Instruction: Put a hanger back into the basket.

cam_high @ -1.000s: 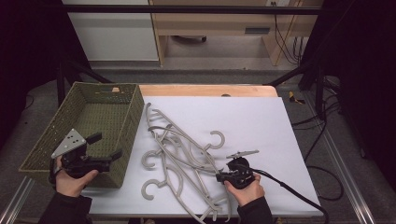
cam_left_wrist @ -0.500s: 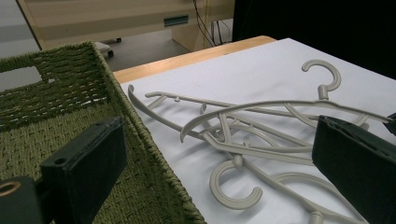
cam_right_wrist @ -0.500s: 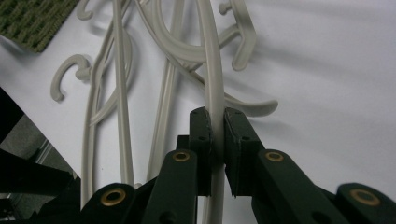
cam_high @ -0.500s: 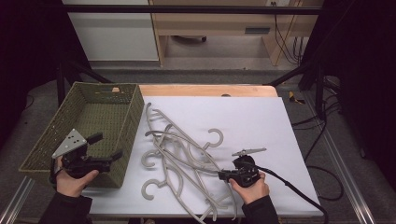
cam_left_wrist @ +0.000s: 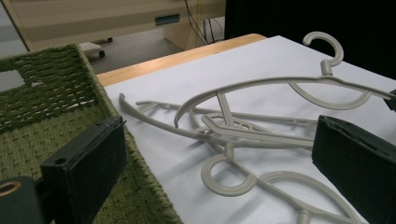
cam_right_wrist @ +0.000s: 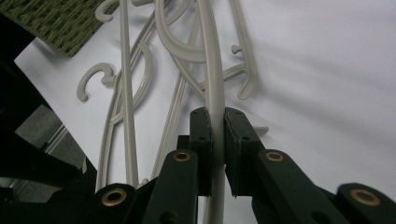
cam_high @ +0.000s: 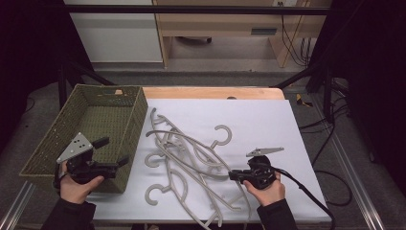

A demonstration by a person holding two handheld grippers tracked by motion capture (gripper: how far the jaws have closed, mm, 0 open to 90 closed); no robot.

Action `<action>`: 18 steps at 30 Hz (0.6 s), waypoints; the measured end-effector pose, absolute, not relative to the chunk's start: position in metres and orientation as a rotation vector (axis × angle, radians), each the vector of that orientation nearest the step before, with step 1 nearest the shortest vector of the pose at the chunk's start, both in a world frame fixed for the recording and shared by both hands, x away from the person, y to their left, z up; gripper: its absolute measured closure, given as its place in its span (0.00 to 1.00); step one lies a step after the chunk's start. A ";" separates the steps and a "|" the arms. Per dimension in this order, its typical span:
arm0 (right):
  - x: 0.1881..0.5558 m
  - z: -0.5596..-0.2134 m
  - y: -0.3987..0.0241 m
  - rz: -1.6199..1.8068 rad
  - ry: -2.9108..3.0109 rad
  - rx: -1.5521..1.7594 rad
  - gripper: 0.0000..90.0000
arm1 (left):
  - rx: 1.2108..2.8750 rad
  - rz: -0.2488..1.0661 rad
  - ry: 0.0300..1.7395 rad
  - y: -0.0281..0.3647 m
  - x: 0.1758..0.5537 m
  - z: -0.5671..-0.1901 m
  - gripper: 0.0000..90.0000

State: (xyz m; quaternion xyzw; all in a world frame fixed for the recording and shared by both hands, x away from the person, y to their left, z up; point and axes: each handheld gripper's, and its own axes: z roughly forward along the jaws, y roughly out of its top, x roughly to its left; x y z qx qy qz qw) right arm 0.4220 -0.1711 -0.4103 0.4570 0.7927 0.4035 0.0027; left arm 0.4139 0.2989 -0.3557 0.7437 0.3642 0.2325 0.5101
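A: Presently, right tool [cam_right_wrist: 215, 135]?
B: Clamped on one grey plastic coat hanger's arm [cam_right_wrist: 212, 70], atop the pile on the white tabletop [cam_high: 268, 120].
A: Left tool [cam_left_wrist: 219, 177]?
B: Wide open, empty, beside the green woven basket [cam_high: 81, 115].

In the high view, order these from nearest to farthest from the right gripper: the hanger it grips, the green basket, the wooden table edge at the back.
1. Right gripper is shut on the hanger, at its fingers.
2. Green basket, off to the left.
3. Wooden table edge, at the back.
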 end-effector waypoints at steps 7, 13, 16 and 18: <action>0.423 -0.400 -0.181 1.289 2.545 1.300 0.92 | 1.836 0.517 0.829 0.281 0.411 -0.352 0.03; 0.423 -0.398 -0.181 1.299 2.606 1.211 0.92 | 1.904 0.498 0.771 0.261 0.411 -0.351 0.04; 0.424 -0.397 -0.181 1.297 2.615 1.175 0.92 | 1.926 0.490 0.754 0.254 0.413 -0.351 0.04; 0.424 -0.394 -0.181 1.296 2.631 1.141 0.92 | 1.958 0.487 0.737 0.245 0.417 -0.351 0.05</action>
